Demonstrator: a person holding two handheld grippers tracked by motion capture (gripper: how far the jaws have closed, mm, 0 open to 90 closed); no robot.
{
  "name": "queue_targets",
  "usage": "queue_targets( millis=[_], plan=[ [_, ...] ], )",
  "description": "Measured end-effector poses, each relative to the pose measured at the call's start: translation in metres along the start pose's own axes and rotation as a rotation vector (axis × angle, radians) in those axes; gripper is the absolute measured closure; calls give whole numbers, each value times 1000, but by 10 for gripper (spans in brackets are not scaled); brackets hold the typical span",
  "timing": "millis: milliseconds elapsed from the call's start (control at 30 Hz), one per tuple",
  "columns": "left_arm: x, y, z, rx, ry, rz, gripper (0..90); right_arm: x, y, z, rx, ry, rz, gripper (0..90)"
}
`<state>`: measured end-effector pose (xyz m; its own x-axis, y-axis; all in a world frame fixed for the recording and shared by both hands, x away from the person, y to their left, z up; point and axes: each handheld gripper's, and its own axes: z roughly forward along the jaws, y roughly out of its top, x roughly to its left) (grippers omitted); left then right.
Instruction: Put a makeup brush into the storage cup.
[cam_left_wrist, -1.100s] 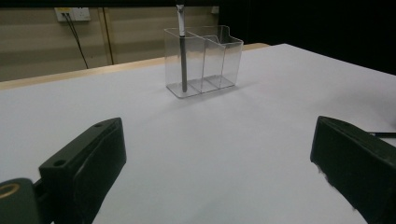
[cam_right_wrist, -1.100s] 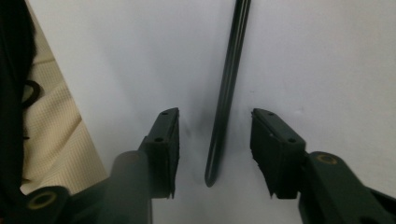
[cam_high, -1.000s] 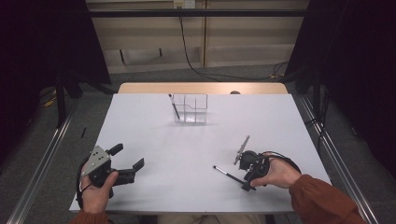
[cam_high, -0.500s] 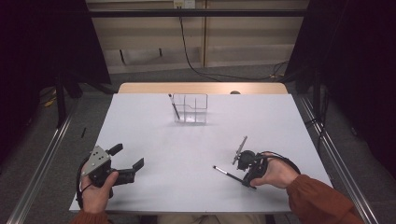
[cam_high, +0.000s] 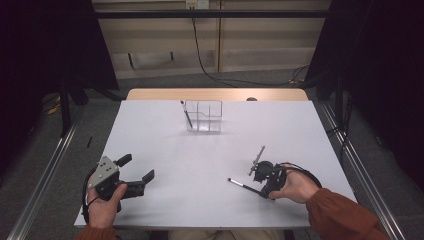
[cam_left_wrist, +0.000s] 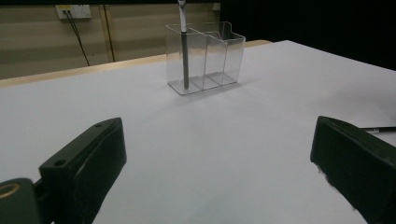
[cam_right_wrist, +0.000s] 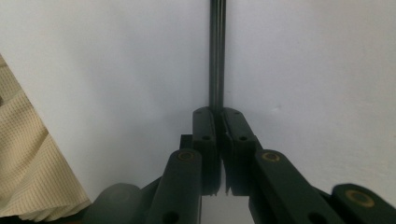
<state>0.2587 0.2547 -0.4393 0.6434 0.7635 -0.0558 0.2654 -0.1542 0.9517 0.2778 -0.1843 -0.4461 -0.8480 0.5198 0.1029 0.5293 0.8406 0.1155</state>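
A clear three-part organizer (cam_high: 204, 116) stands at the far middle of the white table, with one dark pen (cam_high: 187, 114) upright in its left compartment. The organizer (cam_left_wrist: 205, 56) and that pen (cam_left_wrist: 184, 51) also rise ahead in the left gripper view. My left gripper (cam_high: 136, 167) rests near the front left, jaws wide open and empty (cam_left_wrist: 215, 140). At the front right my right gripper (cam_high: 259, 181) lies low on the table, shut (cam_right_wrist: 218, 114) on a black pen (cam_right_wrist: 217, 51) that runs out to the left (cam_high: 242, 184). A second, greyer pen (cam_high: 257, 159) lies slanted just beyond it.
The table's near edge (cam_high: 210, 226) is close behind both hands. Beige cloth (cam_right_wrist: 28, 168) shows past that edge in the right gripper view. A wooden strip (cam_high: 215, 94) borders the far side. White tabletop (cam_high: 200, 160) stretches between the grippers and the organizer.
The right hand and its gripper have shifted slightly left and toward the near edge, and the slanted pen has moved a little with them. The left gripper is unmoved.
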Motion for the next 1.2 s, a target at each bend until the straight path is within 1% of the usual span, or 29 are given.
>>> queue_targets(
  millis=[100, 300, 433, 500, 633, 733, 800, 900, 1100, 1200],
  plan=[
    [0, 0, 0, 1, 1, -2, 35, -1, -3, 0, -20, 6, 14, 848],
    [0, 0, 0, 0, 2, -3, 35, -2, -6, -1, -46, 18, 21, 848],
    [0, 0, -1, 0, -1, -7, 35, -3, -7, -5, -80, 20, 29, 848],
    [0, 0, -1, 0, 2, -6, 35, -5, -9, -8, -104, 21, 53, 848],
    [1, 0, -1, 0, 3, -6, 33, -10, -12, -10, -141, 23, 78, 848],
    [1, 0, -1, 1, 4, -4, 33, -12, -15, -12, -177, 30, 94, 848],
    [1, 0, -1, 0, 4, -5, 33, -13, -17, -14, -218, 27, 103, 848],
    [1, 0, -1, 2, 8, -3, 33, -15, -20, -17, -264, 37, 126, 848],
    [1, 0, -1, 1, 14, -5, 33, -15, -25, -21, -343, 47, 138, 848],
    [1, 0, -1, -1, 13, -2, 33, -16, -28, -20, -380, 54, 166, 848]
  ],
)
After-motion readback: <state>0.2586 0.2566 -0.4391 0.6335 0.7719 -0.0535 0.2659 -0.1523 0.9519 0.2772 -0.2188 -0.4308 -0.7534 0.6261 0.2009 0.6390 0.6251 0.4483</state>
